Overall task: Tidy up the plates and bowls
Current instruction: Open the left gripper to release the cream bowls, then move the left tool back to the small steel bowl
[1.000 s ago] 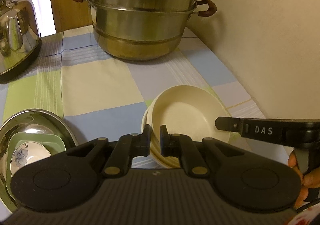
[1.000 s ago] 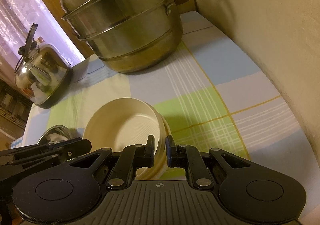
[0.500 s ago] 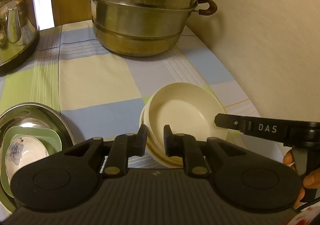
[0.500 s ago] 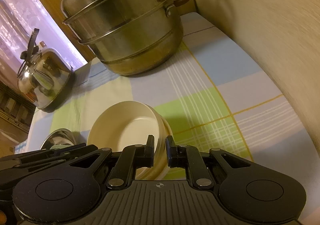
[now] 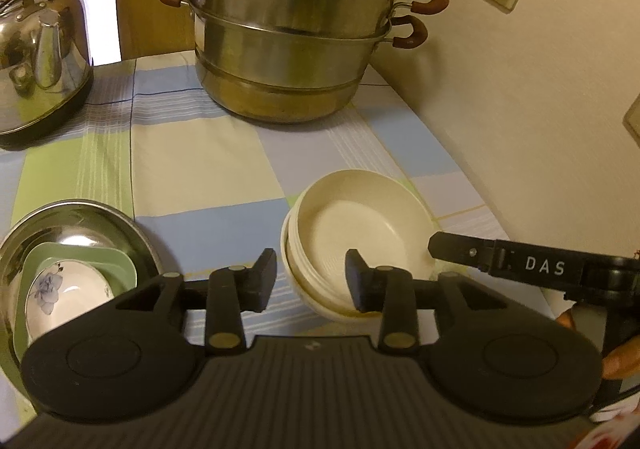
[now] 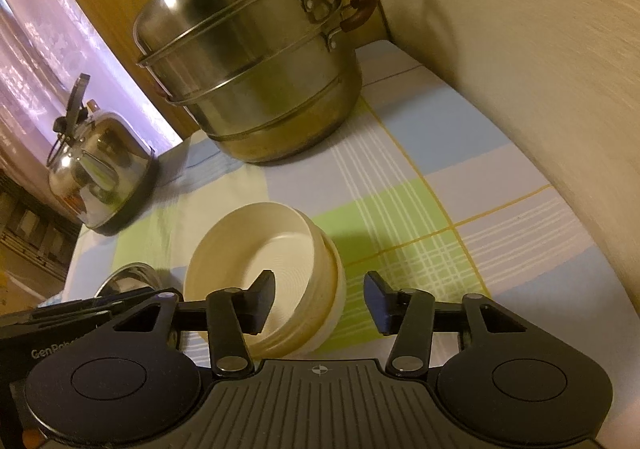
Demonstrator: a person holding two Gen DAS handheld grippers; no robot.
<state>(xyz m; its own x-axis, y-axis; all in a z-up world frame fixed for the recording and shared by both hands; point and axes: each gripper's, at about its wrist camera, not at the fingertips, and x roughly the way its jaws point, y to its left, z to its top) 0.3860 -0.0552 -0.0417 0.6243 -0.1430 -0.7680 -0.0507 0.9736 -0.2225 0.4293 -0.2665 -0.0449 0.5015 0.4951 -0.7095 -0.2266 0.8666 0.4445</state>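
Note:
A stack of cream bowls [image 5: 360, 225] sits on the checked tablecloth near the wall. My left gripper [image 5: 312, 277] straddles the stack's left rim; its jaws are opening and the pads stand clear of the rim. In the right wrist view the cream bowls [image 6: 260, 249] show their right rim between the jaws of my right gripper [image 6: 320, 293], which are also opening and do not press on it. One right gripper finger [image 5: 460, 249] reaches over the stack from the right. At lower left a steel basin [image 5: 80, 209] holds a green square dish [image 5: 80, 257] and a white floral bowl [image 5: 64, 293].
A tall steel steamer pot [image 5: 288, 49] stands at the back of the table, a steel kettle [image 5: 40, 61] at the back left. The wall [image 5: 520, 109] runs close along the right edge. A person's fingers [image 5: 624, 357] hold the right gripper.
Both grippers' jaws were nearly shut on the bowl stack's rim and now stand apart. Both grippers have drawn back slightly. The bowls rest on the cloth.

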